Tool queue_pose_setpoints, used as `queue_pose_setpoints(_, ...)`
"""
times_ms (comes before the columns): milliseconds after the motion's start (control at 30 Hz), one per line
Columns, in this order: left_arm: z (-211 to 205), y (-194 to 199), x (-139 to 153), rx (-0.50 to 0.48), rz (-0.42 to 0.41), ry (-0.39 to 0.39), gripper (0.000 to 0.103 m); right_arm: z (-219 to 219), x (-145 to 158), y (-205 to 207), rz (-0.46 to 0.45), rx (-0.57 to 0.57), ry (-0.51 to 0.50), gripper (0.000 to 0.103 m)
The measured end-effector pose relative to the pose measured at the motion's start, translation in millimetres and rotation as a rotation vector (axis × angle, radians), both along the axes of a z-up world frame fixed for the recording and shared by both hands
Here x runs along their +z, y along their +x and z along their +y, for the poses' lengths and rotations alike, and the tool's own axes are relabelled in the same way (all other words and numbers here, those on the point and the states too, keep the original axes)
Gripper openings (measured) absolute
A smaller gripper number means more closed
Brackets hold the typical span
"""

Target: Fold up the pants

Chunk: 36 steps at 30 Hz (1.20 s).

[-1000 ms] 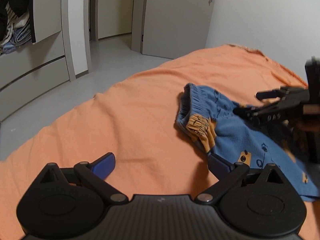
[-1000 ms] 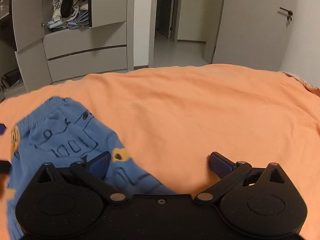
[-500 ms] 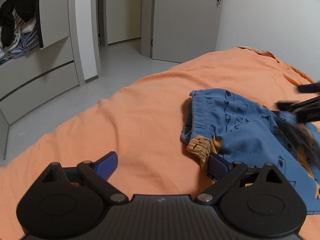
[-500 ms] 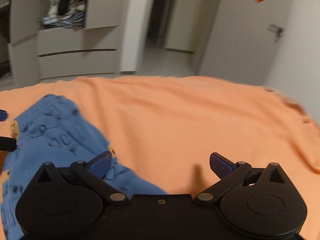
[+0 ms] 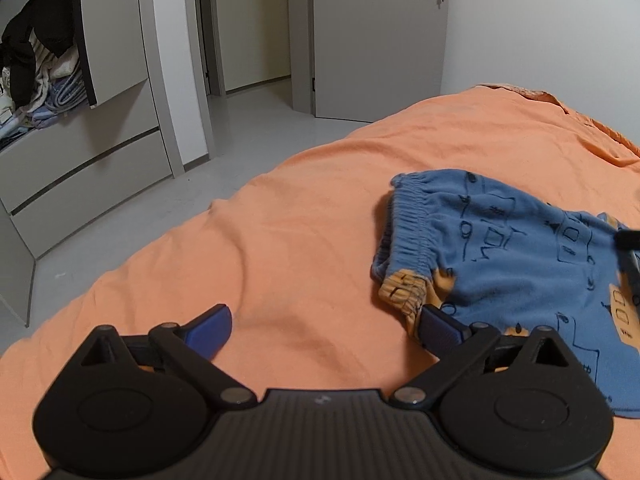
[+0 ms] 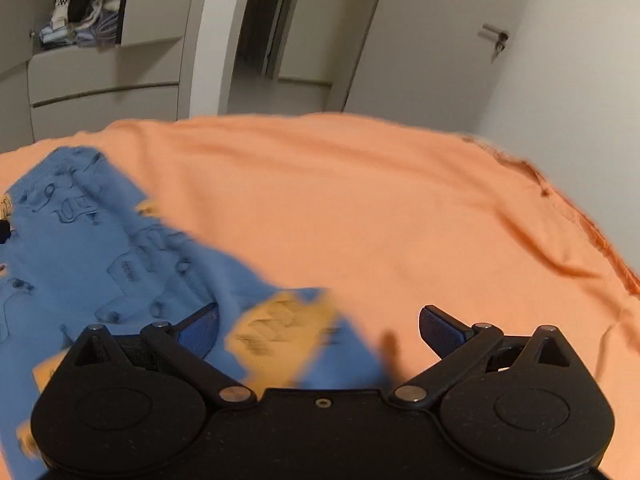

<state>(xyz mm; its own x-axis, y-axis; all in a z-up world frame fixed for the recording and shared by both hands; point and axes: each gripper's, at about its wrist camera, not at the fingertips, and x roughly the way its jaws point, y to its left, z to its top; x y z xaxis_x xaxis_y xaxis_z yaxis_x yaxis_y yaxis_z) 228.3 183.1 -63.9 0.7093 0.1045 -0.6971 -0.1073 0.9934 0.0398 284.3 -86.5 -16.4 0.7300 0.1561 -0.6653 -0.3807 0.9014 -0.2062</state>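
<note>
Blue pants [image 5: 504, 256] with black drawings and orange patches lie crumpled on the orange bedspread [image 5: 304, 240], the elastic waistband facing left. My left gripper [image 5: 326, 326] is open just above the bed, its right finger beside the orange cuff. In the right wrist view the pants [image 6: 100, 248] spread across the lower left, blurred. My right gripper [image 6: 320, 328] is open over the pants' edge, an orange patch between its fingers. A dark piece of the right gripper shows at the right edge of the left wrist view.
A grey wardrobe [image 5: 80, 128] with drawers and piled clothes stands left of the bed. A closed white door [image 5: 376, 40] and an open doorway lie beyond the grey floor. A white wall [image 6: 568, 80] runs along the bed's far side.
The left gripper has shifted so the pants sit further right and lower in its view. The right gripper has moved back over the pants and tilted. Both stay open.
</note>
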Motion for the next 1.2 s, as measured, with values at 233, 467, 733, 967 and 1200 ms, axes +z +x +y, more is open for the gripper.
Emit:
queue_pose_setpoints(233,-6,-23,23,-0.034,-0.127,-0.109,0.101,22,2,-18,-0.076,0.059,-0.012,0.102)
queue_pose_setpoints(467,-53,4,2,-0.052,-0.037,-0.024,0.101,-20,7,-10,-0.092,-0.074,0.186,0.102)
queue_pose_setpoints(733,-36,5,-8,0.029,-0.011,-0.021,0.103,-46,-26,20,-0.085,-0.138,-0.068,0.102)
queue_pose_setpoints(967,-50,-13,15,0.028,-0.114,0.059,0.102,-97,18,-21,-0.127,-0.257,-0.042,0.099)
queue_pose_setpoints(1200,-154,-28,40,-0.291,-0.23,-0.02,0.103,-107,30,-175,-0.06,-0.214,-0.066,0.102)
